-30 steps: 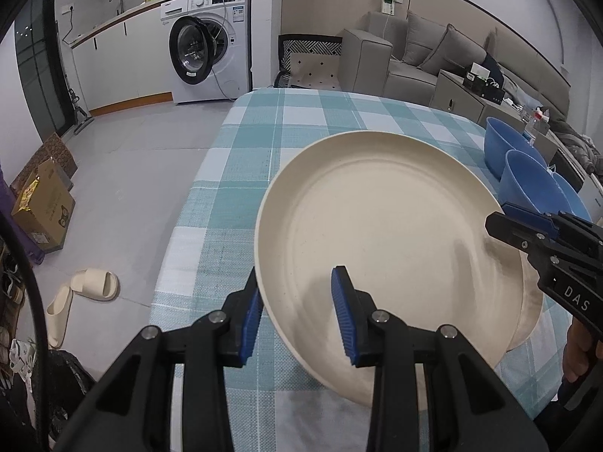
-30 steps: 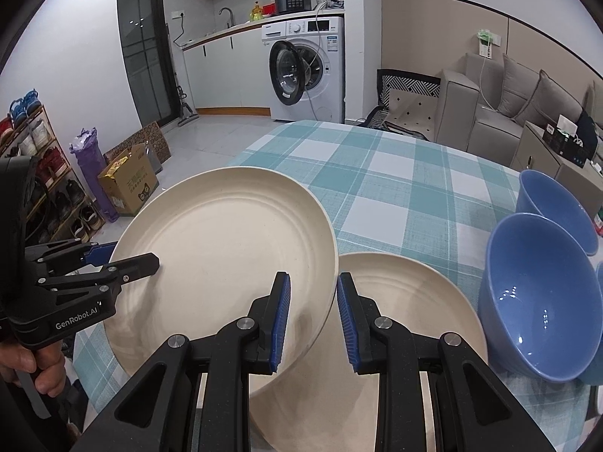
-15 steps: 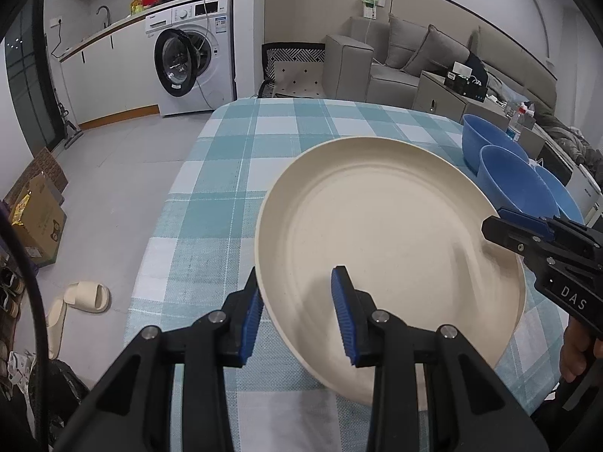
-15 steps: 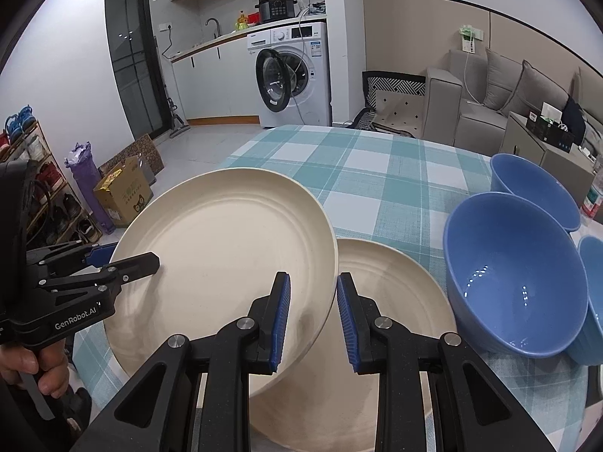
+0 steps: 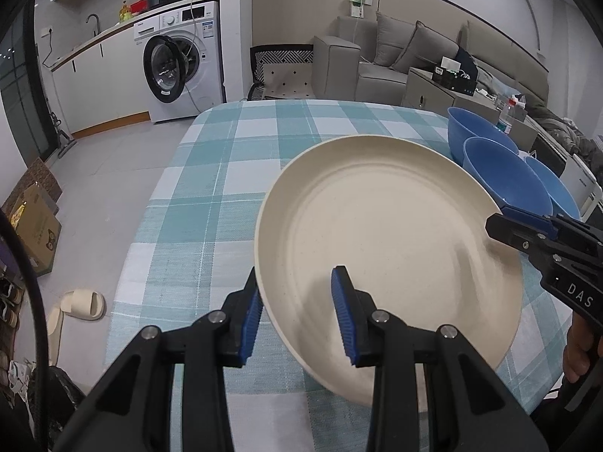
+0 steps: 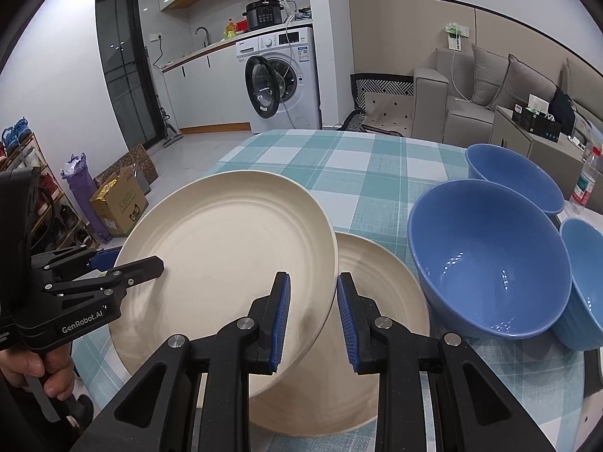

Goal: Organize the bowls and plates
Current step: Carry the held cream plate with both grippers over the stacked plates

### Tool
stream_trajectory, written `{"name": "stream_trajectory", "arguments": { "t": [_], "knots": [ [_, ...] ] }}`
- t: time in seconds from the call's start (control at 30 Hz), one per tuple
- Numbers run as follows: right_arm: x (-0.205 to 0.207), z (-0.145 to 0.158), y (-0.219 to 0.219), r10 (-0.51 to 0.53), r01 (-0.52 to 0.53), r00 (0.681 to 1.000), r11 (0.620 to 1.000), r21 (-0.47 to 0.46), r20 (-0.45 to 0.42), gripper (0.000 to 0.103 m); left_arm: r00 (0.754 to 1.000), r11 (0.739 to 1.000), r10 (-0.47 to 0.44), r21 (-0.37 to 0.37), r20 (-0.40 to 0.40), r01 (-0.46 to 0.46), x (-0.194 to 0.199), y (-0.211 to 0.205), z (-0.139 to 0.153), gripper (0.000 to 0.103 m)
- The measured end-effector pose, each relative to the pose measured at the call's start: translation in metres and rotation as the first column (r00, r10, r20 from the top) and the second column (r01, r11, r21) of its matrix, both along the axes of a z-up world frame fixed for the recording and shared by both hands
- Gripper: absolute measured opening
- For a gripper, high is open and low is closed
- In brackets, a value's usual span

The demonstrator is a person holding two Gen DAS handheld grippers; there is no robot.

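A big cream plate (image 5: 388, 248) is held up in the air by two grippers, one on each side. It tips a little, with its far edge higher than its near edge.

The left gripper (image 5: 297, 312) pinches the near left rim of the plate. One blue pad sits under the rim and the other blue pad (image 5: 341, 312) sits on top, inside the plate. In the right wrist view the left gripper (image 6: 128, 263) comes in from the left, and a hand (image 6: 34, 373) holds its handle.

The right gripper (image 6: 312, 320) pinches the plate (image 6: 222, 263) on its right rim. The rim goes down between the two blue pads, and the pads press on it from both sides. In the left wrist view this gripper (image 5: 501, 222) reaches in from the right and bites the far right edge of the plate.

A second cream plate (image 6: 380, 301) lies flat on the bench (image 5: 233, 173), which has a blue and white checked cloth. It sits just under and to the right of the held plate, and the held plate covers part of it.

Three blue bowls stand on the bench to the right of the plates. The big bowl (image 6: 490, 260) is just beside the flat plate. Another bowl (image 6: 516, 173) is behind it, and a third bowl (image 6: 584, 282) is at the right edge.
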State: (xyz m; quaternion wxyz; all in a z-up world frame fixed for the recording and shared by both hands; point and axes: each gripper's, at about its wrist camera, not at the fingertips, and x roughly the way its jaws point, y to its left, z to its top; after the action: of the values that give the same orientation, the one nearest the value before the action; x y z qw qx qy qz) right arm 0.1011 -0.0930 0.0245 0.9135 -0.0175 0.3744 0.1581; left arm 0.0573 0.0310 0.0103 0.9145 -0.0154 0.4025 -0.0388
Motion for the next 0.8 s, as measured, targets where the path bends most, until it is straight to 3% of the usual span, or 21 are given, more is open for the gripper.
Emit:
{"name": "stream_trajectory", "arguments": {
  "t": [0.8],
  "knots": [
    [-0.008,-0.002,-0.045,-0.089,0.089,0.996,0.996,0.030,-0.009,0.026,0.997,0.997,-0.076,0.031,0.003,0.076,0.013,-0.043,-0.006,0.035]
  ]
}}
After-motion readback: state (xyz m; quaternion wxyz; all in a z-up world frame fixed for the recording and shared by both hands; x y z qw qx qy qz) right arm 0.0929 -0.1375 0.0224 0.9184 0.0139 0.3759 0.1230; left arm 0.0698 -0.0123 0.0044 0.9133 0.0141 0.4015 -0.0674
